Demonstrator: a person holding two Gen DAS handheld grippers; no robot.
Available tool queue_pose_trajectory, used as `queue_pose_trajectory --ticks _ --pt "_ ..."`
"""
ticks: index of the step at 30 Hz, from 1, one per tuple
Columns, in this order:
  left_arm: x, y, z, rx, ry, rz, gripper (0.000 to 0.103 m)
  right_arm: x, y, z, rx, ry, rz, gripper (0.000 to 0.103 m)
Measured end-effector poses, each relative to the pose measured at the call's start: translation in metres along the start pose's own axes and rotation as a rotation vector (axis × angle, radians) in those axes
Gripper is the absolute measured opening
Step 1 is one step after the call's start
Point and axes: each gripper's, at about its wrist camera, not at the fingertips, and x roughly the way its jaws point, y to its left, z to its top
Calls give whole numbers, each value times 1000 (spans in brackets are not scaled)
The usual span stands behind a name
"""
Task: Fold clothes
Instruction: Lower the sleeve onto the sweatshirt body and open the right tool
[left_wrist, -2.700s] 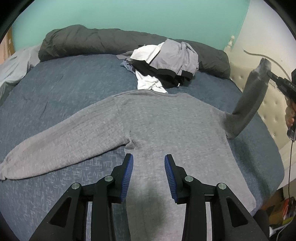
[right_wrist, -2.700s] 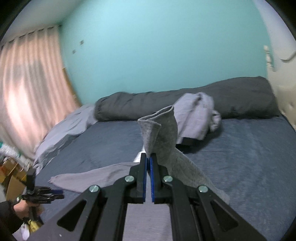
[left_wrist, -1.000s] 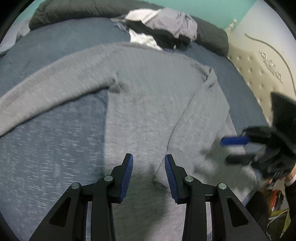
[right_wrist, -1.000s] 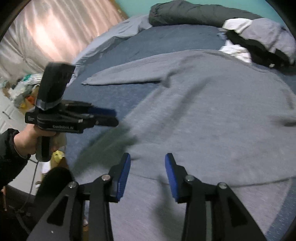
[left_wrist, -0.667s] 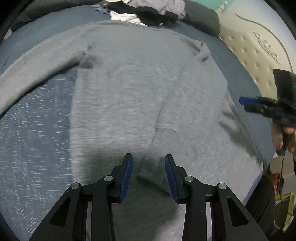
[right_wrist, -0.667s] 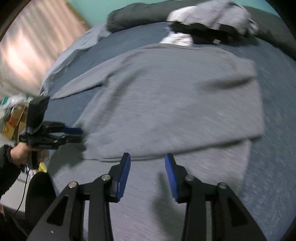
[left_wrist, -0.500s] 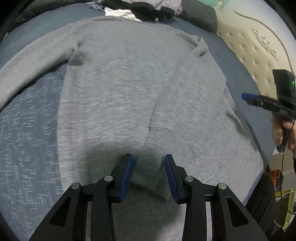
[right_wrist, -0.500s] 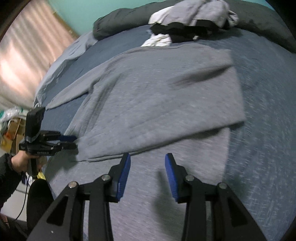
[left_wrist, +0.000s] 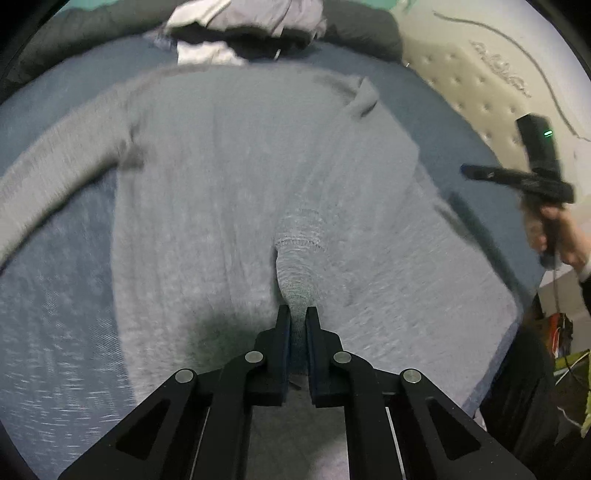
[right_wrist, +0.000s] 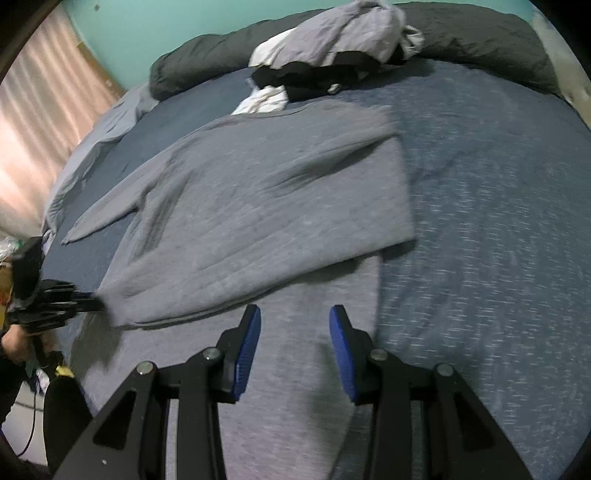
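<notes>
A grey knit sweater (left_wrist: 221, 184) lies flat on the bed, its right sleeve folded across the body. My left gripper (left_wrist: 298, 314) is closing its jaws on that sleeve's ribbed cuff (left_wrist: 299, 266); the pads press on the fabric and lift it into a ridge. In the right wrist view the sweater (right_wrist: 258, 206) shows with the left gripper (right_wrist: 92, 301) at its near left corner. My right gripper (right_wrist: 295, 332) is open, low over the sweater's lower part with nothing between its fingers. It also appears far right in the left wrist view as the right gripper (left_wrist: 476, 171), held by a hand.
A pile of grey, black and white clothes (right_wrist: 332, 48) sits at the far end against a dark rolled duvet (right_wrist: 480, 33). The blue bedsheet (right_wrist: 498, 221) spreads to the right. A tufted headboard (left_wrist: 480, 96) lies right, a curtain (right_wrist: 37, 92) left, floor clutter (left_wrist: 561, 332) beside the bed.
My left gripper moved forward over the folded sleeve's cuff and shut on it. My right gripper swung to the right along the sweater and stayed open.
</notes>
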Motion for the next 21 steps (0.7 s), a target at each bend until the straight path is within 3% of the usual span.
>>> queue_pose_trajectory --ticks 9,21 --pt "-41 8 -10 15 -38 40 8 -8 -30 -2 74 -5 -64 39" --pt "-34 29 -23 -72 -69 36 8 34 -35 5 70 27 -107 39"
